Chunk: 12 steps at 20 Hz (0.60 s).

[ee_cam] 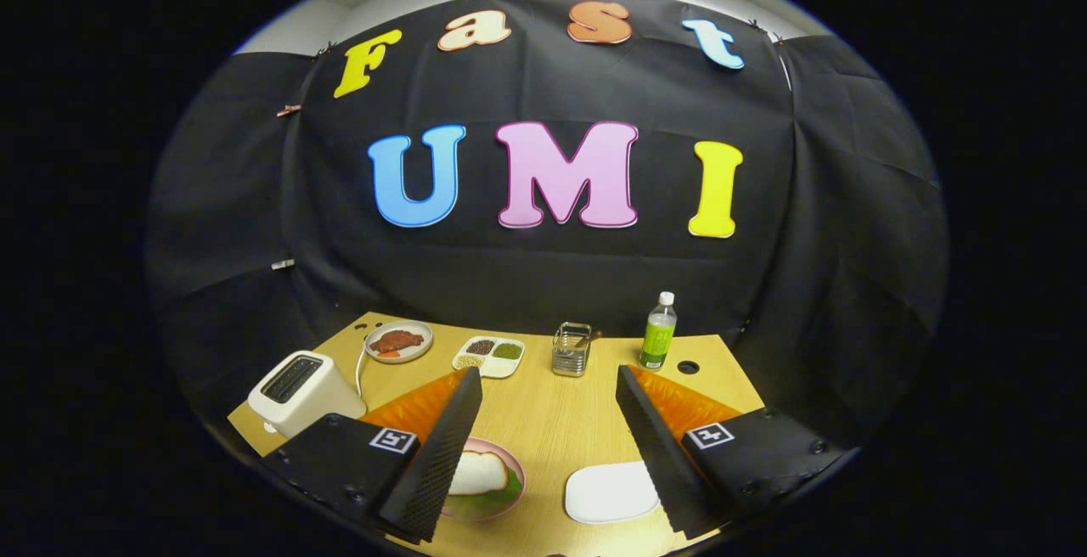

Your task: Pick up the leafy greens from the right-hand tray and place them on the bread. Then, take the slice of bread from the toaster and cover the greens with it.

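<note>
The gripper hangs above the wooden table, tilted down toward it, its jaws spread wide and holding nothing. Between the fingers, close to the left one at about 7 o'clock, a pink plate carries a slice of bread lying flat on leafy greens, its rounded end toward 10 o'clock. A white tray sits at 5 o'clock. The toaster stands beyond the left finger at 10 o'clock.
</note>
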### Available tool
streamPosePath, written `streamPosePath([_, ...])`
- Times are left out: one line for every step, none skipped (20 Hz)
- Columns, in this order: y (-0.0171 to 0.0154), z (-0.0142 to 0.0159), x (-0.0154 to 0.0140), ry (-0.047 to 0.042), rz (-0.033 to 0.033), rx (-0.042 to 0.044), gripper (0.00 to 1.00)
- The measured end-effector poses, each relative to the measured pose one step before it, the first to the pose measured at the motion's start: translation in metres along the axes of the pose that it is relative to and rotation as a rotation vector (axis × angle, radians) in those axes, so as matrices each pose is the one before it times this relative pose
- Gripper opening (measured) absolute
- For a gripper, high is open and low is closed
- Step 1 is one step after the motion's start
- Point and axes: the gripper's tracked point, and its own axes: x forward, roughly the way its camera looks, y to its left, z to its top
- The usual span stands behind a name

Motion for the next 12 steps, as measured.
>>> streamPosePath([0.00167, 0.00696, -0.00602, -0.01772, -0.01328, 0.00827, 0.99])
streamPosePath([0.00122, 0.00436, -0.00458, -0.01426, -0.01193, 0.00849, 0.99])
streamPosePath([0.00147, 0.00601, -0.00437, -0.01480, -0.01331, 0.00967, 0.99])
streamPosePath([0.00093, 0.00911, -0.00312, -0.02085, -0.01271, 0.00842, 0.99])
streamPosePath([-0.00003, 0.00757, -0.00265, -0.02357, -0.01235, 0.00735, 0.99])
streamPosePath([0.00011, 0.00575, -0.00120, -0.01668, -0.01060, 0.00819, 0.99])
streamPosePath([0.00085, 0.00386, -0.00137, -0.01062, -0.00473, 0.00984, 0.99])
streamPosePath([0.00126, 0.00380, -0.00135, -0.00724, -0.00324, 0.01139, 0.99])
streamPosePath([0.00103, 0.00311, -0.00124, -0.00626, -0.00181, 0.00728, 0.99])
streamPosePath([-0.00005, 0.00305, -0.00035, -0.00764, -0.00385, -0.00005, 0.99])
streamPosePath([0.00000, 0.00067, -0.00020, -0.00199, -0.00474, -0.00684, 0.99])
streamPosePath([0.00039, -0.00135, -0.00148, 0.00259, -0.00276, -0.00656, 0.99])
